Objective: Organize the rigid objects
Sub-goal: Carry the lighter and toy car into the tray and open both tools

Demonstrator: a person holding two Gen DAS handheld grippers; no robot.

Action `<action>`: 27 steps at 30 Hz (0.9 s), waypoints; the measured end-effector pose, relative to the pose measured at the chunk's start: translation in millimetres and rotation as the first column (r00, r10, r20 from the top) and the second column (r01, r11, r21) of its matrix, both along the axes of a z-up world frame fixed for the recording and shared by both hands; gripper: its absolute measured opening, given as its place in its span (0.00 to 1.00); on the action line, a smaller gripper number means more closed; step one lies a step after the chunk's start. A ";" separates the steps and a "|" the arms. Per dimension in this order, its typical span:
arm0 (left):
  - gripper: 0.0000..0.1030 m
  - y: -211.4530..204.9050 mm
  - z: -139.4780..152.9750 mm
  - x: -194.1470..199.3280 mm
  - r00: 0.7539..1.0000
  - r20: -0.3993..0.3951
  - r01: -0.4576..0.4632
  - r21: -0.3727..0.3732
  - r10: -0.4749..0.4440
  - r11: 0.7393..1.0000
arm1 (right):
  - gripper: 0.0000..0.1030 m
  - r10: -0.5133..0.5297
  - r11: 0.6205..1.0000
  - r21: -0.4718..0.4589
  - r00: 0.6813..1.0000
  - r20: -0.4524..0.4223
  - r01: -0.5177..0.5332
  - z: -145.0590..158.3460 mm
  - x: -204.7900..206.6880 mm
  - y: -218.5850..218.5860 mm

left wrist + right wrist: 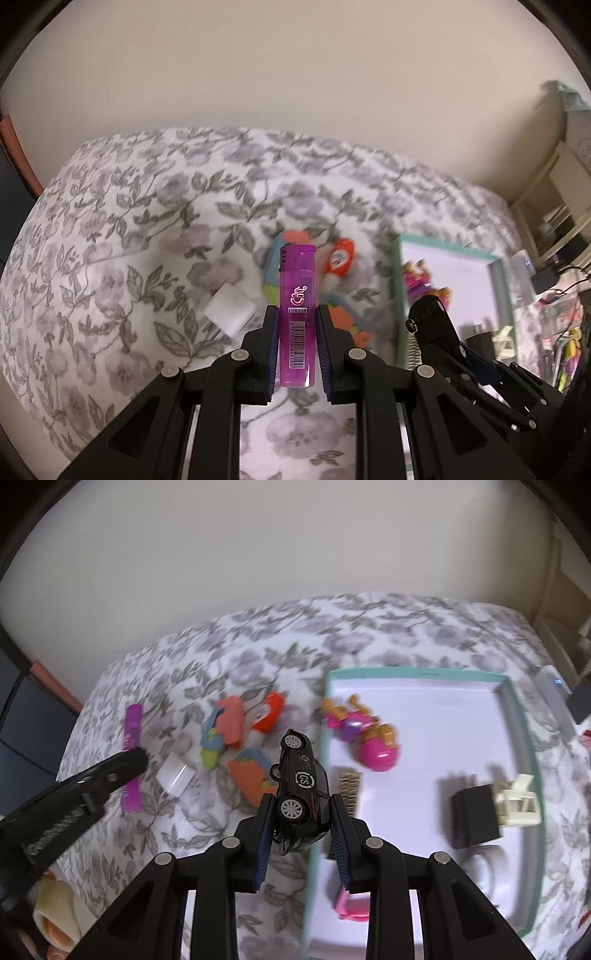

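Left gripper (295,332) pinches the purple lighter (297,317) upright; right gripper (301,812) clamps the black toy car (301,790). I carry both level over the teal tray's rim (406,674), keeping both grips firm until they are well inside.

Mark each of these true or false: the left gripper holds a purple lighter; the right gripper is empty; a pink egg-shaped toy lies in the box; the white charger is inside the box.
1. The left gripper holds a purple lighter. True.
2. The right gripper is empty. False: it is shut on a black toy car.
3. A pink egg-shaped toy lies in the box. True.
4. The white charger is inside the box. False: it lies on the floral bedsheet, outside the box.
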State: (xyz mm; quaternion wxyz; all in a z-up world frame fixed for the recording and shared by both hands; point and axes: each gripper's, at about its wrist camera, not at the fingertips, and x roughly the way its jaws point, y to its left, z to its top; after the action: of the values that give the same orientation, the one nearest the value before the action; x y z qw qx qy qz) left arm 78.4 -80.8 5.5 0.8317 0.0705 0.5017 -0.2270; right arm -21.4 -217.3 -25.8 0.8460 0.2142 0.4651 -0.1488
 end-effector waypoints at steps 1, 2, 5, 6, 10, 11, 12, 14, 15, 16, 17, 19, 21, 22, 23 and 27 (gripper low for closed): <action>0.20 -1.1 4.6 -3.2 1.000 0.008 0.007 -0.013 -0.007 1.000 | 0.30 -0.011 1.000 -0.007 1.000 0.001 0.011 2.5 -3.4 -4.0; 0.20 -2.1 7.0 -5.1 1.000 0.012 0.013 -0.021 -0.012 1.000 | 0.30 -0.022 1.000 -0.013 1.000 0.001 0.022 4.7 -6.0 -8.2; 0.20 -8.9 10.7 -11.9 0.999 0.018 0.037 -0.043 -0.036 0.998 | 0.30 -0.077 0.997 -0.022 0.997 -0.001 0.077 9.4 -18.1 -24.8; 0.20 -11.9 11.5 -14.5 0.999 0.018 0.047 -0.047 -0.047 0.998 | 0.30 -0.092 0.996 -0.020 0.996 -0.001 0.092 9.9 -22.1 -30.6; 0.20 -24.2 13.2 -26.4 0.996 0.024 0.087 -0.049 -0.086 0.995 | 0.30 -0.157 0.987 -0.027 0.988 0.000 0.157 15.5 -40.3 -52.6; 0.20 -29.2 13.0 -30.5 0.994 0.027 0.102 -0.046 -0.101 0.994 | 0.30 -0.179 0.983 -0.033 0.984 0.001 0.178 17.8 -46.1 -59.8; 0.20 -34.8 12.2 -35.2 0.992 0.029 0.120 -0.042 -0.119 0.992 | 0.30 -0.191 0.981 -0.037 0.982 0.001 0.191 19.3 -49.0 -64.0; 0.20 -44.4 10.3 -44.0 0.988 0.031 0.150 -0.035 -0.149 0.988 | 0.30 -0.222 0.974 -0.051 0.975 -0.001 0.221 22.1 -56.5 -74.8; 0.20 -49.4 9.4 -49.9 0.985 0.033 0.168 -0.031 -0.167 0.985 | 0.30 -0.236 0.970 -0.059 0.972 -0.004 0.235 22.8 -60.3 -80.1; 0.20 -55.9 7.3 -55.9 0.981 0.035 0.191 -0.023 -0.190 0.981 | 0.30 -0.248 0.967 -0.064 0.969 -0.008 0.247 23.0 -63.7 -84.9; 0.20 -63.8 4.6 -63.2 0.976 0.039 0.216 -0.009 -0.216 0.976 | 0.30 -0.258 0.964 -0.065 0.966 -0.011 0.256 22.9 -65.9 -88.6; 0.20 -77.9 -1.3 -75.2 0.965 0.042 0.258 0.018 -0.259 0.966 | 0.30 -0.278 0.959 -0.060 0.961 -0.017 0.276 22.3 -72.0 -96.6; 0.20 -87.7 -6.9 -83.8 0.957 0.040 0.286 0.037 -0.288 0.957 | 0.30 -0.298 0.953 -0.055 0.954 -0.020 0.296 20.9 -78.7 -103.9; 0.20 -93.7 -11.2 -89.5 0.952 0.035 0.303 0.048 -0.304 0.952 | 0.30 -0.307 0.951 -0.056 0.952 -0.022 0.305 20.3 -81.4 -106.4; 0.20 -97.3 -14.2 -93.1 0.949 0.031 0.313 0.054 -0.315 0.948 | 0.30 -0.315 0.948 -0.059 0.949 -0.024 0.313 20.1 -84.8 -109.4; 0.20 -110.9 -26.1 -104.3 0.939 0.018 0.341 0.078 -0.344 0.937 | 0.30 -0.321 0.945 -0.073 0.946 -0.043 0.318 14.7 -89.7 -114.2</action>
State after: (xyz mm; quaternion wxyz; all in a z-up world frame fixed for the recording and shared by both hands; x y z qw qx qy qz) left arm -25.9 -191.6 -20.7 0.7840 0.1908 0.4769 -0.3486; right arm -111.0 -331.5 -11.1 0.8041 0.2550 0.4421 -0.3047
